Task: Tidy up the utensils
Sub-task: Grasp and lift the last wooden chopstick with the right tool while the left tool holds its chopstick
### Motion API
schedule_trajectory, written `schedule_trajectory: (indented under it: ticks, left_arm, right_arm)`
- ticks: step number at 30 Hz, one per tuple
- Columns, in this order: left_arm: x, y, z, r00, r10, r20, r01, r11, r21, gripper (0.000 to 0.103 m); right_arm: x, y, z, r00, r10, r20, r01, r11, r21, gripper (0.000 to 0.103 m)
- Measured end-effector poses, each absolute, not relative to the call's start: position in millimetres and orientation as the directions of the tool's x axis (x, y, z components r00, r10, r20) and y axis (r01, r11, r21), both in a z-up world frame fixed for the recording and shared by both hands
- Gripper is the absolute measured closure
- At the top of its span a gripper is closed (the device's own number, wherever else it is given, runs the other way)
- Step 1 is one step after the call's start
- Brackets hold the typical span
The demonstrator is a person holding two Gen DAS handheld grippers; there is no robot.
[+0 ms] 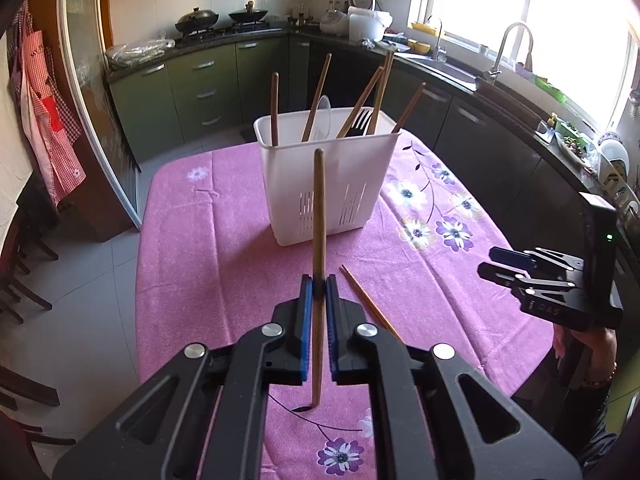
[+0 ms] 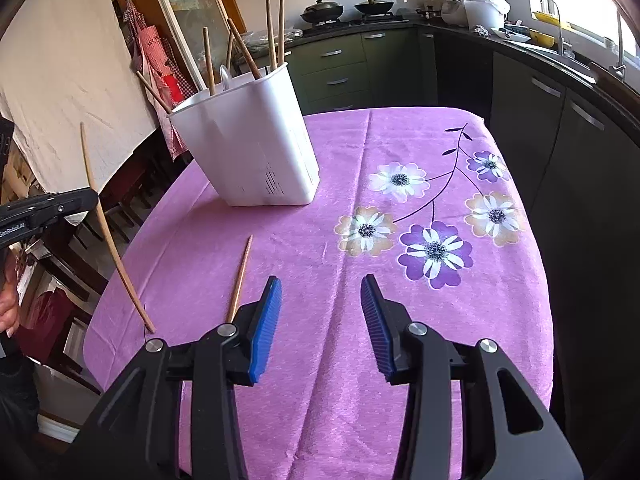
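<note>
My left gripper [image 1: 319, 285] is shut on a wooden chopstick [image 1: 319, 208], which stands nearly upright above the pink cloth and points toward the white utensil holder [image 1: 320, 184]. The same chopstick [image 2: 106, 224] and the left gripper [image 2: 86, 200] show at the left edge of the right wrist view. Several chopsticks, a black fork [image 1: 359, 122] and a white spoon stand in the utensil holder [image 2: 256, 152]. A second chopstick [image 2: 240, 276] lies flat on the cloth, just left of my right gripper [image 2: 320, 292], which is open with nothing between its pads. That lying chopstick [image 1: 370, 304] is right of the left fingers.
The table wears a pink flowered cloth [image 2: 400, 240]. Dark green kitchen cabinets [image 1: 208, 80], a stove with woks and a sink counter run along the back and right. Dark chairs [image 1: 24, 264] stand left of the table. A hand [image 1: 596, 356] holds the right gripper.
</note>
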State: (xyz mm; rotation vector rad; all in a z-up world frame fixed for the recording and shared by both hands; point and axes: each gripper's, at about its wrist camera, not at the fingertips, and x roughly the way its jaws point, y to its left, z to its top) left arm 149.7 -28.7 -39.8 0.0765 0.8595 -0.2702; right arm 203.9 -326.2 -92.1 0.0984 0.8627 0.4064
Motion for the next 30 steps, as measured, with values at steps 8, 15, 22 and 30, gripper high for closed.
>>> schedule_trajectory:
  ticks: [8, 15, 22, 30]
  left_arm:
    - [131.0, -23.2, -37.6, 0.647, -0.215, -0.731, 0.267, 0.962, -0.046, 0.096]
    - [121.3, -18.2, -36.5, 0.656, -0.218, -0.722, 0.276, 0.960, -0.039, 0.096]
    - [114.1, -16.7, -36.5, 0.662, -0.226, -0.715, 0.293, 0.956, -0.031, 0.096]
    - [113.7, -15.0, -37.0, 0.664, -0.237, -0.710, 0.304, 0.952, -0.034, 0.096]
  right_arm:
    - [212.1, -303.3, -104.6, 0.530, 0.383, -0.756, -0.346, 0.912, 0.220, 0.061]
    - [238.1, -251.4, -129.2, 0.412, 0.374, -0.831, -0.432, 0.883, 0.183, 0.061]
    - [265.3, -198.5, -148.7, 0.350, 0.313, -0.883, -0.478, 0.870, 0.118, 0.061]
    - [275.5, -168.4, -160.3, 0.343, 0.232, -0.910, -0.489, 0.872, 0.038, 0.070]
